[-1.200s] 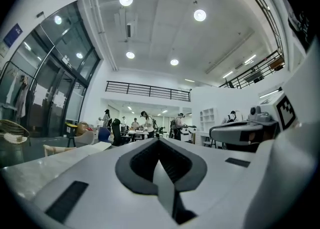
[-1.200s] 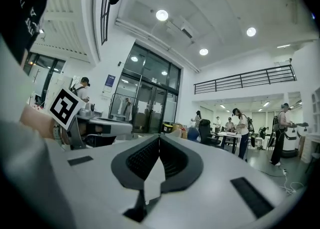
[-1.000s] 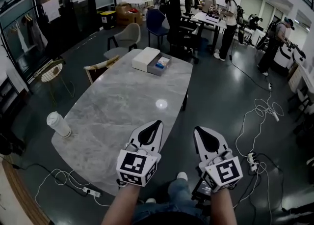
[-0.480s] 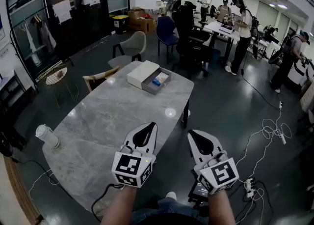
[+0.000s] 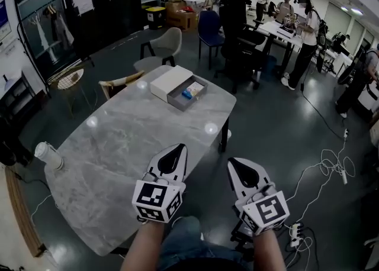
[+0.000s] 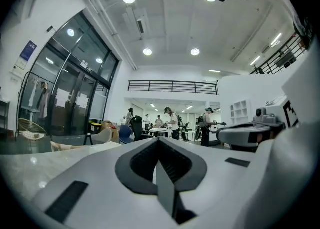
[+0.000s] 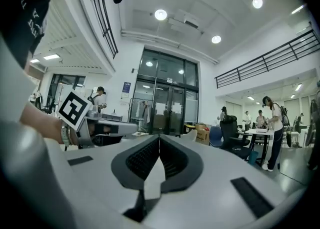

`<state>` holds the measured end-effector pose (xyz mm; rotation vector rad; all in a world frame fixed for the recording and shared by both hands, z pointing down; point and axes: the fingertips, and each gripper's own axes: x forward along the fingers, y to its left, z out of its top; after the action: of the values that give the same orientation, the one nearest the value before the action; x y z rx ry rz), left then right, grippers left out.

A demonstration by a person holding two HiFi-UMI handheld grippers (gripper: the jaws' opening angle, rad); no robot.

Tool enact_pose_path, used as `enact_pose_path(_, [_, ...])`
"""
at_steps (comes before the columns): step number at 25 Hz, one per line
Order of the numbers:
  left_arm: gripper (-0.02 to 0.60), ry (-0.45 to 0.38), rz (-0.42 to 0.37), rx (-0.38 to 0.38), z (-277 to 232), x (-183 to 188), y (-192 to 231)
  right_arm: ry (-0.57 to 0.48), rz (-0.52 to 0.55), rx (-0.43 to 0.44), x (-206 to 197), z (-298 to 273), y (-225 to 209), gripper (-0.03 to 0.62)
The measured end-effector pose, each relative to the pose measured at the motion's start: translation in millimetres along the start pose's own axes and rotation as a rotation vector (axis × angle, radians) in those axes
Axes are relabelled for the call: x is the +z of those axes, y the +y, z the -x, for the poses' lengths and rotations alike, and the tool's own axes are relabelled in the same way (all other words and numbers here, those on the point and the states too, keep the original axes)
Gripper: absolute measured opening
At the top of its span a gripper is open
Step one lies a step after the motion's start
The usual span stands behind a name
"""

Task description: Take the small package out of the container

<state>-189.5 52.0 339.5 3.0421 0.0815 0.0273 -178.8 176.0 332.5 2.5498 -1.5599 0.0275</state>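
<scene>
Since a second ago the view has swung: the container [image 5: 183,97] and its tabletop [image 5: 118,145] sit lower and closer in the head view, and the white cup [image 5: 47,155] has slid toward the picture's left edge. Both tongs have kept their place low in the frame.

The left tongs [image 5: 180,147] hang over the near end of the tabletop, jaws pressed together with nothing between them. The right tongs [image 5: 232,161] are off the tabletop's right side, above the dark floor, also closed and empty. In each gripper view the two ribbed pads meet along a single seam – left tongs [image 6: 158,141], right tongs [image 7: 159,138].

The container is a shallow grey box at the far end of the tabletop, well apart from both tongs, with a white lid [image 5: 170,81] just beside it on the left. The small package [image 5: 187,94] shows only as a little blue patch inside, next to something pale; its shape is too small to make out.

Neither gripper view shows the container – the left one catches only a sliver of tabletop [image 6: 25,165] at its left. The cup's base is hard to read, and it looks tilted near the left edge. Cables [image 5: 331,166] trail over the floor at the right.
</scene>
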Motion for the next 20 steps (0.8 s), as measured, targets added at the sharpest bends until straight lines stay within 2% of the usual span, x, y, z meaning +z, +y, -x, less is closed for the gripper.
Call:
enact_pose_path(6, [0.012,0.015,-0.013,-0.001,-37.3,-7.2,6.7,-0.002,-0.006,0.022,-9.5,-25.1,-24.3,0.026])
enact_pose_path(9, [0.012,0.019,0.004,0.001,-64.7,-13.8,15.8,0.009,0.001,0.029,-16.4,-42.9,-44.7,0.026])
enact_pose_path(15, [0.011,0.004,0.040,0.014,-138.5,-14.7,44.2,-0.005,-0.010,0.036,-16.1,-100.2,-106.9,0.026])
enact_pose_path(20, [0.011,-0.014,0.074,0.063,-197.8,-6.0,84.5,0.023,0.068,0.110,-6.9,-162.7,-157.1,0.026])
